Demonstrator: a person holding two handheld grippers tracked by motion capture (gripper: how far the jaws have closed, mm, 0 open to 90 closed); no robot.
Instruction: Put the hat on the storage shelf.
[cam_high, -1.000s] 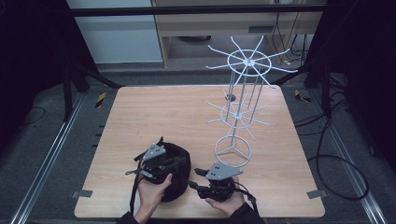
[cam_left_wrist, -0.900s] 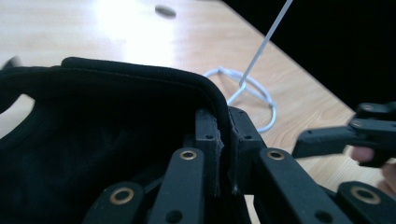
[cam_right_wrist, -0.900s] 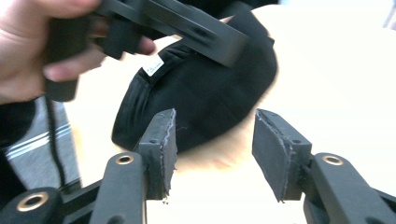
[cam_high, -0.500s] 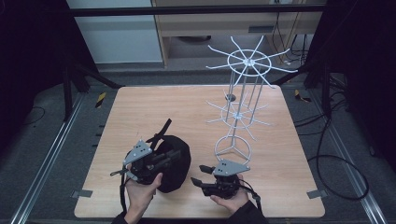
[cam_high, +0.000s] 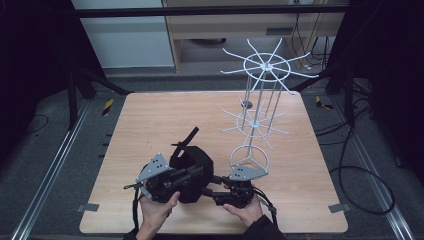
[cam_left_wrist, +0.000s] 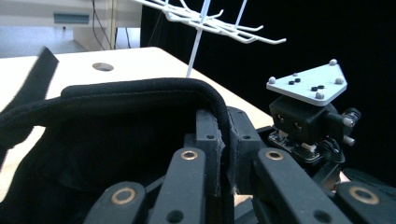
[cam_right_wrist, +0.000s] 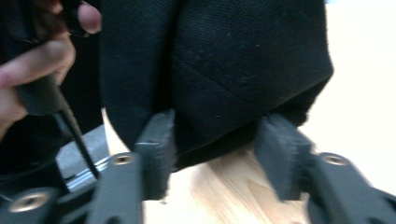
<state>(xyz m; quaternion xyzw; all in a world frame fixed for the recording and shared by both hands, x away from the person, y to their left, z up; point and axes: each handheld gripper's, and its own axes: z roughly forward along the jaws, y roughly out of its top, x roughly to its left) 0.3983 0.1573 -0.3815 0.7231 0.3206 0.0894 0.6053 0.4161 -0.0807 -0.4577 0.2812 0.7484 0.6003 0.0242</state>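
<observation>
A black fabric cap (cam_high: 192, 157) lies on the wooden table (cam_high: 150, 120) near its front edge, its strap (cam_high: 186, 137) sticking up. My left gripper (cam_high: 199, 173) comes in from the cap's left and is shut on the cap's rim. In the left gripper view that rim (cam_left_wrist: 140, 91) runs between the closed jaws of the left gripper (cam_left_wrist: 223, 140). My right gripper (cam_high: 214, 192) reaches in from the right. In its own view the right gripper (cam_right_wrist: 219, 149) is open, its jaws standing either side of the cap's lower edge (cam_right_wrist: 224, 93).
A white wire display rack (cam_high: 260, 117) with spoked hooks stands on the right half of the table, its ring base (cam_high: 248, 159) just behind my right gripper. A small hole (cam_high: 246, 104) is in the tabletop by the rack.
The left gripper has shifted left then back, turning the cap so that its strap now points up. The right gripper has stayed close at the cap's right side.
</observation>
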